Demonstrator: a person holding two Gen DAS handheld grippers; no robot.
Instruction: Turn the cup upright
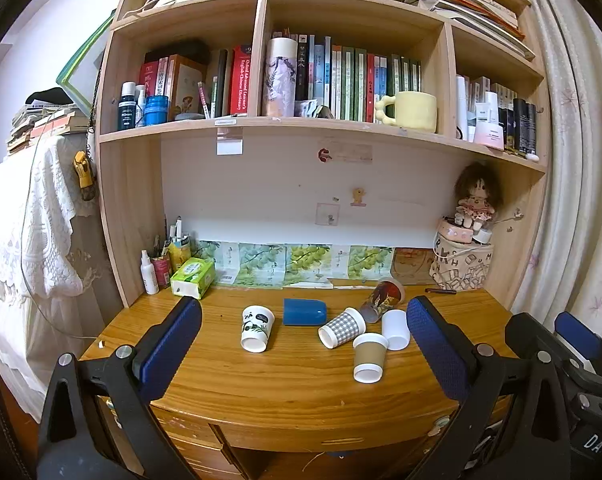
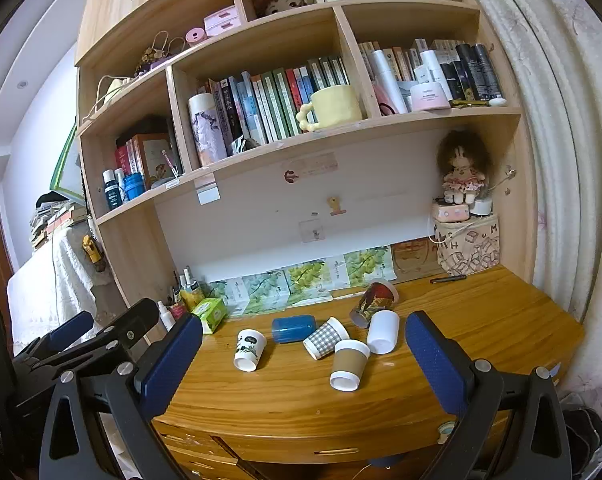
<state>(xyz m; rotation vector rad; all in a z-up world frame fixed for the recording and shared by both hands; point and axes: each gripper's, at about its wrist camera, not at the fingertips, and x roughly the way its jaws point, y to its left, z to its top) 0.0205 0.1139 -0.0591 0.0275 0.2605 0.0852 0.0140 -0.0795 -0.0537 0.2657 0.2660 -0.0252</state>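
Both my tongs wide, holding nothing: left gripper (image 1: 304, 322), right gripper (image 2: 304, 338), both short of the desk (image 1: 301, 384) front edge. Six cups mid-desk, all tipped over: panda cup (image 1: 256, 328), blue cup (image 1: 304, 311), checked cup (image 1: 342, 328), brown-sleeved cup (image 1: 369, 357), white cup (image 1: 396, 329), red patterned cup (image 1: 382, 299) nearest the back edge.

On the honey-brown wooden tabletop (image 1: 285, 384), a blue cup (image 1: 304, 311) is lying. Left of it a white cup (image 1: 256, 328) is showing a panda print. Right of it are lying a grey-checked cup (image 1: 342, 327), a brown-sleeved cup (image 1: 369, 357) and a plain white cup (image 1: 396, 329).
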